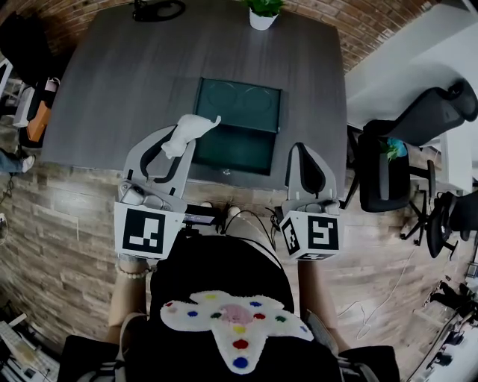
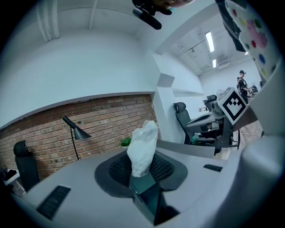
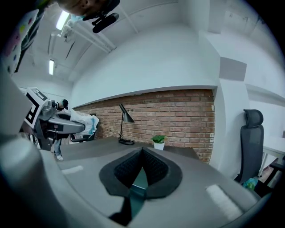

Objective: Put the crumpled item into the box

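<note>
The left tongs (image 1: 178,143) grip the white crumpled item (image 2: 143,150), holding it above the grey worktop (image 1: 127,82), at the left edge of the green box (image 1: 258,98). Further right, the right tongs (image 3: 141,155) are clenched together, with nothing between them.

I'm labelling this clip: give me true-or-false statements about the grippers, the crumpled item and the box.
1. The left gripper grips the white crumpled item. True.
2. The crumpled item lies in the green box. False: it is between the left gripper's jaws.
3. The right gripper is shut and empty. True.
4. The potted plant stands in the box. False: it stands on the table beyond it.
</note>
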`<state>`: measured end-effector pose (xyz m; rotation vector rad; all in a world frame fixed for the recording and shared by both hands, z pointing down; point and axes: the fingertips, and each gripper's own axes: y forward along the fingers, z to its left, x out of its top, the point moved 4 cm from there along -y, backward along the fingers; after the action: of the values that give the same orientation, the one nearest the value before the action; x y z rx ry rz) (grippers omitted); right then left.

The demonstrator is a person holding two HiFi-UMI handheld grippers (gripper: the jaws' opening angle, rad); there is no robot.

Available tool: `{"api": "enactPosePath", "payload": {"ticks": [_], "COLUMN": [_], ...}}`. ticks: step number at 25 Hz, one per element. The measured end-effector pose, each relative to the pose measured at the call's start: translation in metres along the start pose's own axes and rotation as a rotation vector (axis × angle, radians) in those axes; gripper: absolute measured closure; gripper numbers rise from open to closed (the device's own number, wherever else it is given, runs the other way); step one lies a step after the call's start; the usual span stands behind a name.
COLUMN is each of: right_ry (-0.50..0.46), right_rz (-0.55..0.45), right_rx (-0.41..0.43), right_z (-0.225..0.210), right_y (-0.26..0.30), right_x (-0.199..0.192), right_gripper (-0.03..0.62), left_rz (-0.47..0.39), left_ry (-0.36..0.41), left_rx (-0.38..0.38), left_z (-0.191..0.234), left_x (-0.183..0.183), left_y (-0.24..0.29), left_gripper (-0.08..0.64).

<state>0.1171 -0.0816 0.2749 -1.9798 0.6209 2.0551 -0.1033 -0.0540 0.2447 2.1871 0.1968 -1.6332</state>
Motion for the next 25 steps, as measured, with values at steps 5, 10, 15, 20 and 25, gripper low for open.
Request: {"api": "enactPosePath", "payload": {"ticks": [5, 10, 15, 20, 25], "right_ry": [0.005, 0.004, 0.006, -0.003, -0.001], "right_rz": [-0.003, 0.0, 0.006, 0.016, 0.03], "right_rx": [-0.006, -0.006, -0.009, -0.013, -0.038], "right_z": [-0.003, -0.002, -0.001, -0.004, -0.005], "right_y": [-0.005, -0.007, -0.01, -0.011, -0.017], "right_x": [0.0, 0.0, -0.002, -0.003, -0.006], "right_gripper": [0.583, 0.583, 0.583, 0.583, 0.583], "left_rz": [-0.008, -0.007, -0.001, 0.022, 0.05], "left_ry": [0.015, 0.016, 0.016, 0.029, 0.051], "left_rx": [-0.002, 0.0, -0.008, -0.038, -0.111], "left_z": [-0.002, -0.003, -0.004, -0.007, -0.016], "left_x": [0.004, 0.003, 0.001, 0.0, -0.01], "left_y": [0.002, 0.001, 0.001, 0.011, 0.028], "left_gripper": [0.474, 0.472, 0.472, 0.472, 0.472]}}
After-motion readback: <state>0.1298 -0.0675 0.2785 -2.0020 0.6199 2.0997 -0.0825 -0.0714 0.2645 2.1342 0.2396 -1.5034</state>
